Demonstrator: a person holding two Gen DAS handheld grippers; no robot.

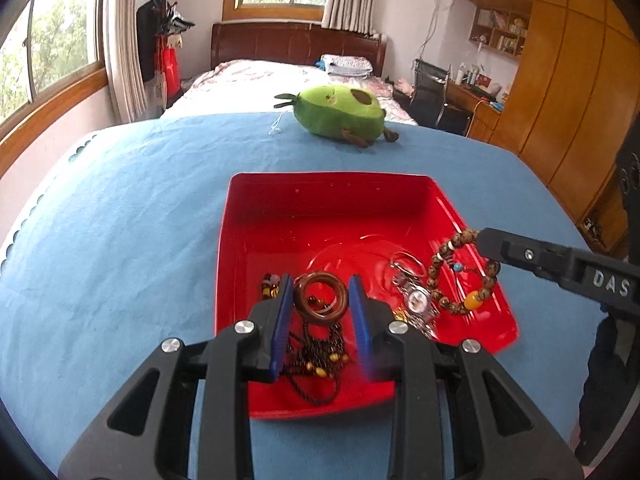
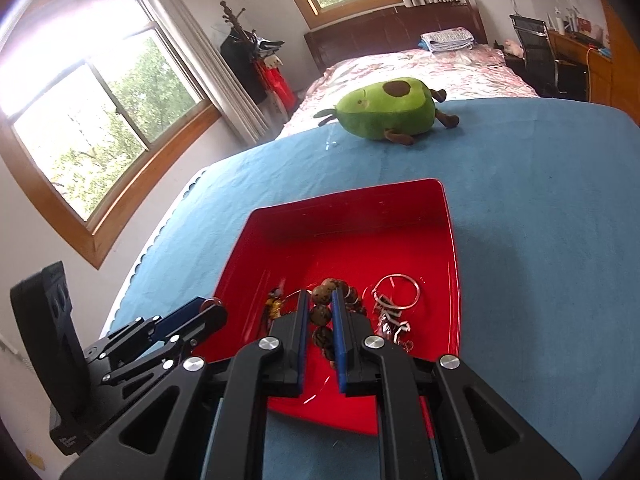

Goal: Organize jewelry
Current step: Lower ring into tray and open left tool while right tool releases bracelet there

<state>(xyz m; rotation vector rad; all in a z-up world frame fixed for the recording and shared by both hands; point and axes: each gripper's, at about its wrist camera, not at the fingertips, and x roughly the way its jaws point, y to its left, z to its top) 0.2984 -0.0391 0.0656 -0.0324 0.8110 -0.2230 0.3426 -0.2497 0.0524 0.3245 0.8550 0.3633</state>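
A red tray (image 1: 280, 216) lies on the blue cloth. My left gripper (image 1: 320, 282) hangs over its near left part, shut on a brown wooden ring (image 1: 320, 300) with a dark beaded necklace (image 1: 320, 360) dangling below it. From the right, my right gripper (image 1: 478, 238) is shut on a brown bead bracelet (image 1: 444, 280) that hangs above the tray's right side. In the right wrist view the bracelet's beads (image 2: 322, 314) sit between the pads of the right gripper (image 2: 320, 296). A silver watch (image 1: 418, 300), a silver ring (image 1: 406, 260) and a small yellow-black piece (image 1: 270, 284) lie in the tray.
A green avocado plush toy (image 1: 338, 114) sits at the far side of the blue cloth (image 1: 120, 240), with a small clear item (image 1: 276, 130) beside it. Behind are a bed (image 1: 280, 76), windows on the left and wooden cabinets (image 1: 560, 100) on the right.
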